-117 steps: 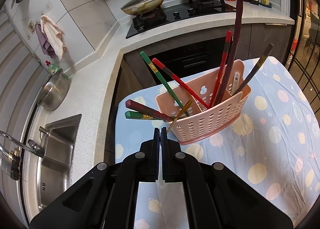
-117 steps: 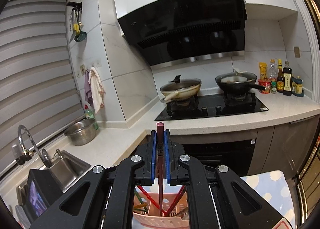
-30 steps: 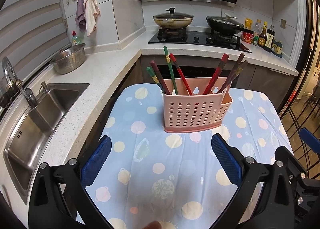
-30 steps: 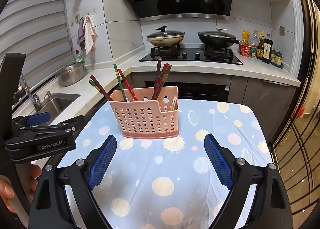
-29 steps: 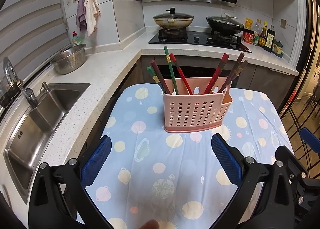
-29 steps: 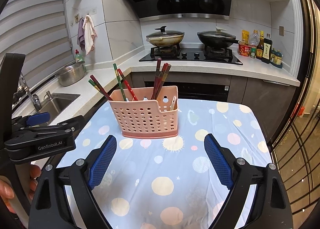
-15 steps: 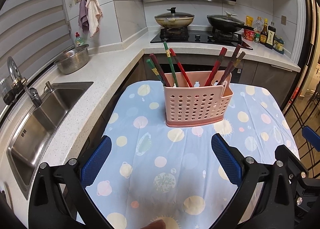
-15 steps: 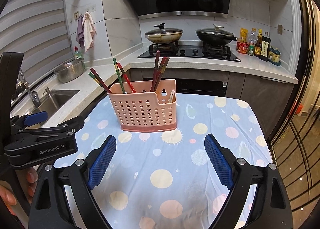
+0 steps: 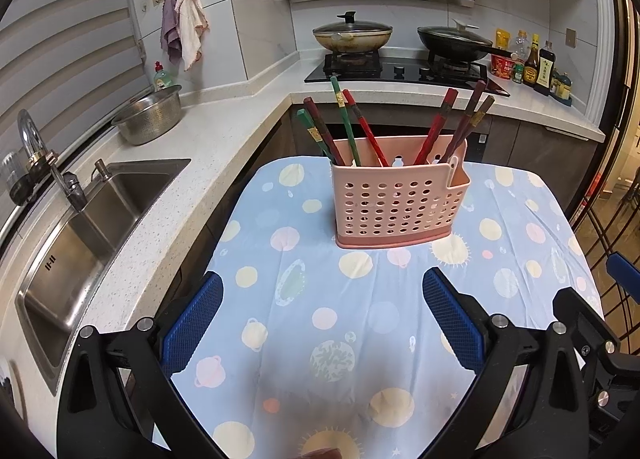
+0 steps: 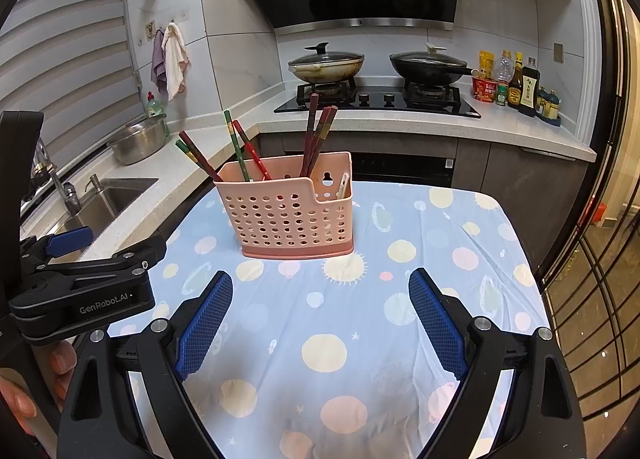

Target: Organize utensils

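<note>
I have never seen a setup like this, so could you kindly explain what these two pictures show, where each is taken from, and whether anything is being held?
No robot is here: a person carries a hand-held two-finger grasping tool in each hand, each with a wide-angle camera looking along its fingers.

One picture looks out from the left tool, the other from the right tool. The black arms with blue ribbed pads at the bottom are each tool's own fingers. In the right view, the left tool also shows from the side, at the left edge.

Both face a table under a pale blue cloth with coloured dots. On it stands a pink perforated plastic basket with red, green and dark chopsticks standing in its compartments.

Both tools are wide open and hold nothing.
</note>
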The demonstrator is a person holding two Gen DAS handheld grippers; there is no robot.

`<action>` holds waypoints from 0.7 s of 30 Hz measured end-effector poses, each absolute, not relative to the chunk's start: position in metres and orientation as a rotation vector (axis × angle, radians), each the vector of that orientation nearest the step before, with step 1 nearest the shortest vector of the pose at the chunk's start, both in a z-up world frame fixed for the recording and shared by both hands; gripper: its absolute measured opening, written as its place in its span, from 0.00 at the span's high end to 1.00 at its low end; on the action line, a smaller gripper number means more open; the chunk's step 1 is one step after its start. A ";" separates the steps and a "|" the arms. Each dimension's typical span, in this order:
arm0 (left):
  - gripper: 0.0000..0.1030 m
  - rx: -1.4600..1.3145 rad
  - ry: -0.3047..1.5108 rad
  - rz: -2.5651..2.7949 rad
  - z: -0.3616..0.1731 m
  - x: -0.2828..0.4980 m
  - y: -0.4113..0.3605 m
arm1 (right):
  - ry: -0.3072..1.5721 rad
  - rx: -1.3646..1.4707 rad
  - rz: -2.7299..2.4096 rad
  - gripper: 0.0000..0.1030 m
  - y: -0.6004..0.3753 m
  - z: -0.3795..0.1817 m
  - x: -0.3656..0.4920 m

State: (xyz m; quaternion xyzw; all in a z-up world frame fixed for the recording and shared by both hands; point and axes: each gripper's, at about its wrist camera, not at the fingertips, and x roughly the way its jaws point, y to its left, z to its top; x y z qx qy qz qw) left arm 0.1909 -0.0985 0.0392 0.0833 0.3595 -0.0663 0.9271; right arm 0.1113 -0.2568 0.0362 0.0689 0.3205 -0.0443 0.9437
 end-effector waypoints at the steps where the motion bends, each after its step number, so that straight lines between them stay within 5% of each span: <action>1: 0.07 0.170 0.738 -0.135 0.039 0.191 -0.098 | 0.654 0.141 -0.089 0.17 -0.257 0.036 0.111; 21: 0.07 0.172 0.735 -0.097 0.037 0.190 -0.094 | 0.663 0.148 -0.088 0.17 -0.256 0.033 0.112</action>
